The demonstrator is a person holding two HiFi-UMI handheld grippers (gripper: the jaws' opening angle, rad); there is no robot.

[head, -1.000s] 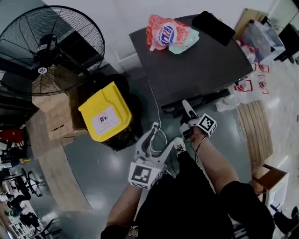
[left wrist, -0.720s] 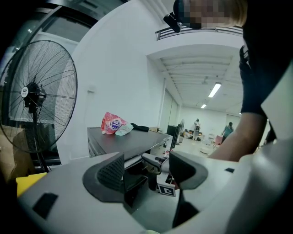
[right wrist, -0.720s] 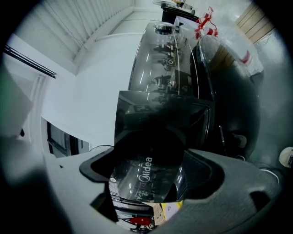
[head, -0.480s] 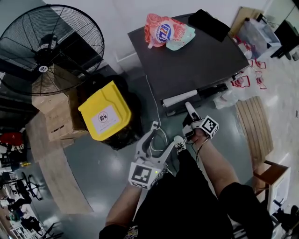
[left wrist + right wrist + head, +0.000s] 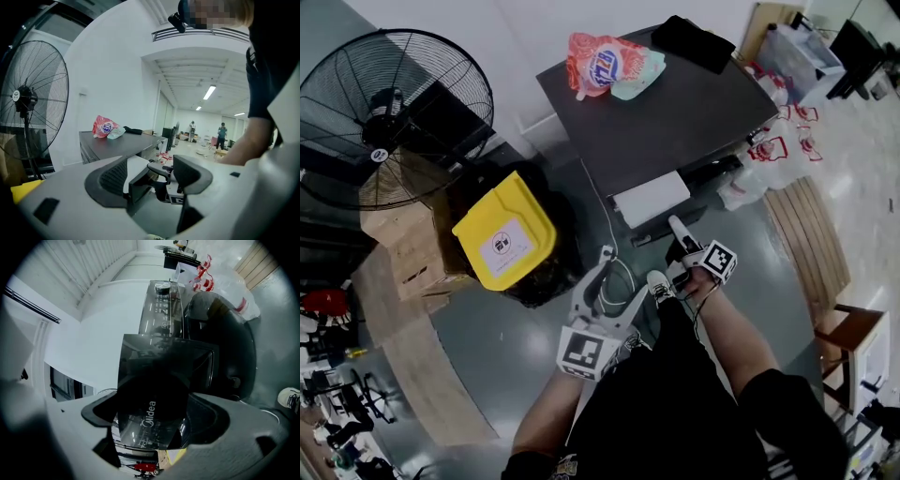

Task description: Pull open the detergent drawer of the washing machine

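Our detergent drawer [image 5: 652, 199] now stands farther out of the washing machine [image 5: 675, 112]; our right gripper [image 5: 677, 230] clamps its front, left gripper [image 5: 154, 177] jaws apart.

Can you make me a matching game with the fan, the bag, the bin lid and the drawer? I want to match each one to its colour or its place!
Things:
1. fan
2. bag
3. bin lid
4. drawer

Matches:
A. yellow
B. pulled out, with the right gripper shut on its front
C. black wire cage
D. lying on top of the washing machine

Pairs: 1-C, 2-D, 3-A, 4-B
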